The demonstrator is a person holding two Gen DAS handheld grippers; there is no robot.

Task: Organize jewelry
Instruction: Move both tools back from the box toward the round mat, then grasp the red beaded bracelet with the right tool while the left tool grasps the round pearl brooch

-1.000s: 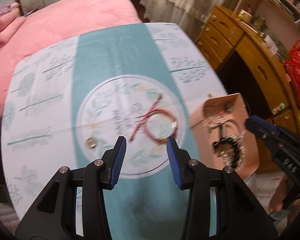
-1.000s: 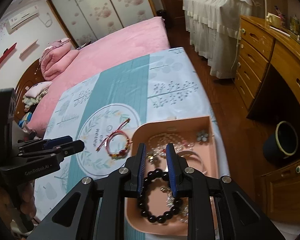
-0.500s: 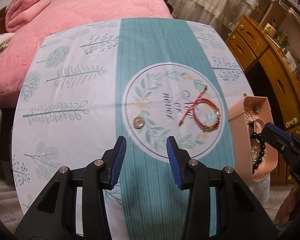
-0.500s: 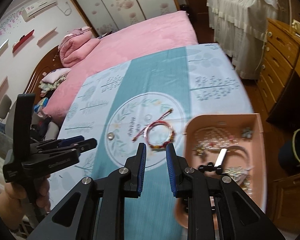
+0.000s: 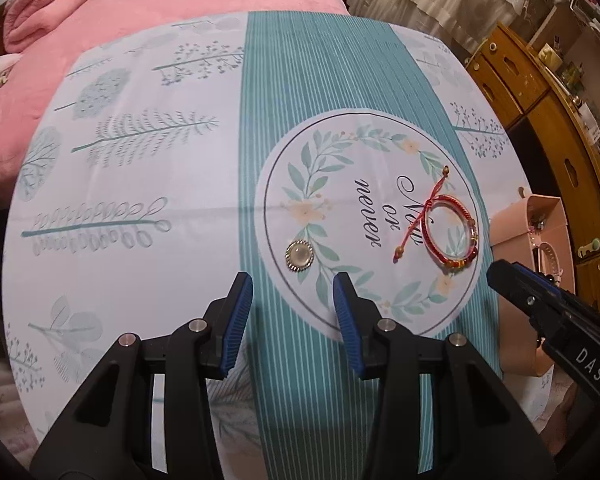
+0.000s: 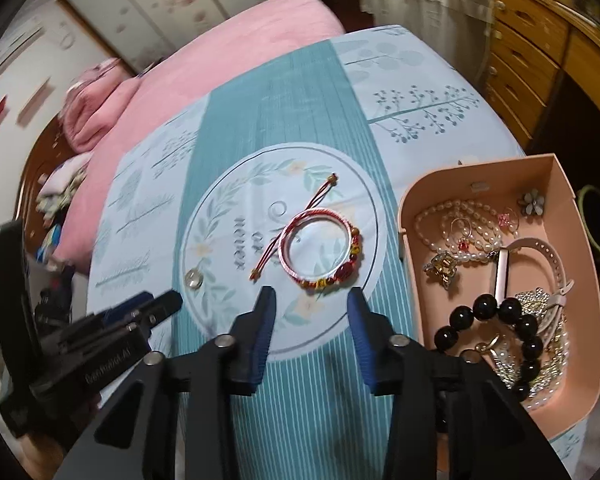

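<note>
A red cord bracelet with beads (image 5: 452,236) (image 6: 320,248) lies on the round wreath print of the tablecloth. A small round brooch (image 5: 299,255) (image 6: 193,279) lies to its left. A pink box (image 6: 556,184) (image 5: 512,224) at the table's right edge holds a black bead bracelet (image 6: 500,332), pearls (image 6: 456,220) and other jewelry. My left gripper (image 5: 293,300) is open and empty, just short of the brooch. My right gripper (image 6: 311,312) is open and empty, just short of the red bracelet.
A pink bed (image 5: 172,4) lies beyond the table's far edge. A wooden chest of drawers (image 5: 548,92) stands to the right. The table (image 5: 140,168) carries a teal and white cloth.
The right gripper released the black bead bracelet into the box, swung left over the cloth and opened. The left gripper moved left toward the brooch.
</note>
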